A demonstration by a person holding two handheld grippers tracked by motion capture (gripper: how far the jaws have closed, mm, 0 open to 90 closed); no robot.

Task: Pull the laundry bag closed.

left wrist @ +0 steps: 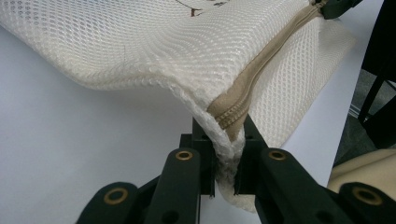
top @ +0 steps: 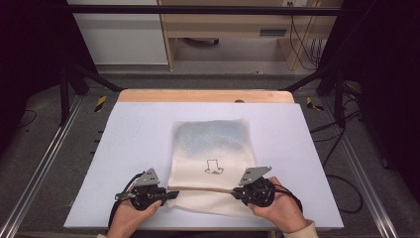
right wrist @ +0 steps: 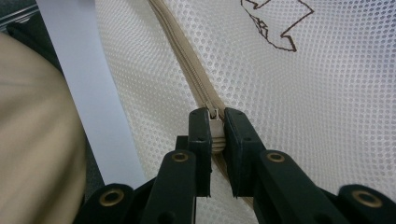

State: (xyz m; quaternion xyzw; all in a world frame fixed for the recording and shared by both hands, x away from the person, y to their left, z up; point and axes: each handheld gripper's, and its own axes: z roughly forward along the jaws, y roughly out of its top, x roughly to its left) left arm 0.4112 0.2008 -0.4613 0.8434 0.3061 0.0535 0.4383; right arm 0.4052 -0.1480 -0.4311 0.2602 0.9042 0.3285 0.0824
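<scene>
Looking down from the high view, a cream mesh laundry bag (top: 213,158) is seen flat on the pale blue table (top: 133,144), its zipper (top: 200,189) running across the near end. The left gripper (top: 171,194) is set at the zipper's left end, the right gripper (top: 236,191) at its right end, each held in one of the person's hands. A small outline drawing (top: 214,167) is printed just beyond the zipper.

Left gripper view: the jaws are closed narrowly on the bag's corner (left wrist: 227,154), where the tan zipper tape (left wrist: 261,60) meets the stitched edge. The mesh is lifted slightly off the table there, and the tape is drawn taut toward the far gripper.

Right gripper view: the jaws are pinched on the zipper pull (right wrist: 215,125), with the closed teeth (right wrist: 187,60) running away ahead of them. The person's sleeve (right wrist: 37,140) is noted at the left.

Step judged in hand: drawing the slider along the track. For it to be done well, the corner should be anchored firmly by the left gripper so the tape is kept straight, and the pull should be drawn in line with the teeth, low and steady. A sideways tug is likely to let mesh be caught in the slider, or the small tab be slipped from the jaws.
</scene>
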